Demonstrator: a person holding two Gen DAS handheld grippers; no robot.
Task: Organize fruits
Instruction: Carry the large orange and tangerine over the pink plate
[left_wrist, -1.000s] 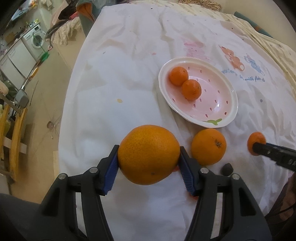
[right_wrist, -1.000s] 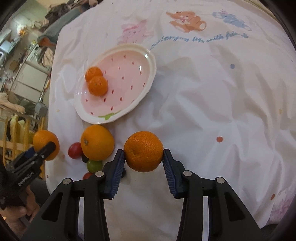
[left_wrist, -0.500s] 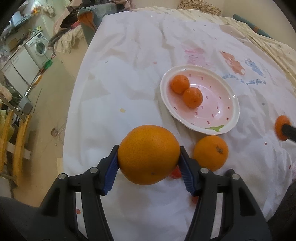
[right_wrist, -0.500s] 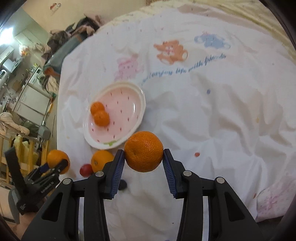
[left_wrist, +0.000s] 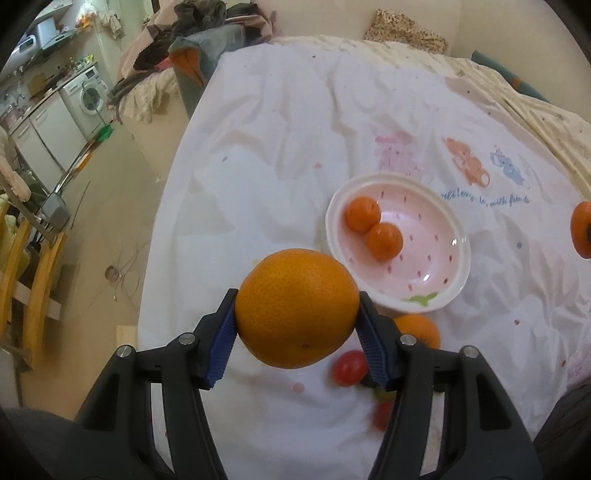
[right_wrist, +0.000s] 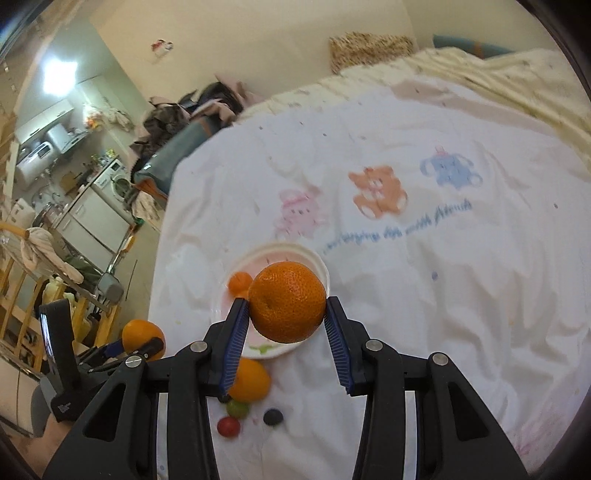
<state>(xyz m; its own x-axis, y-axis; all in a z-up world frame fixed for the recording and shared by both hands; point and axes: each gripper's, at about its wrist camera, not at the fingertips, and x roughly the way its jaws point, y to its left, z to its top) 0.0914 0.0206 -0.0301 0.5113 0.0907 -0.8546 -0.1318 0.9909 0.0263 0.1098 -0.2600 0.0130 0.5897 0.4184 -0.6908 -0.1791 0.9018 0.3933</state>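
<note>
A cluttered kitchen corner with a washing machine lies off to the left, and the work goes on over a white printed sheet spread across what looks like a bed rather than a tabletop.

The left gripper is clenched on a large orange, its blue fingers pressed against both sides. Compared with a second ago it has risen well clear of the sheet, so the strawberry-patterned bowl now sits further ahead and lower in its view, with two small mandarins touching each other inside.

Just right of that grip, a loose orange and a red cherry tomato remain on the sheet beside the bowl (the green piece below them is blurred; possibly a grape).

Further right, the right gripper grasps a mandarin and has lifted too, the bowl shrinking behind the fruit.

Both fruits are thus in the air, carried, not yet placed. My reading is that two pickups are finished and delivery to the bowl comes next, with the smaller items near its rim left to sort.
</note>
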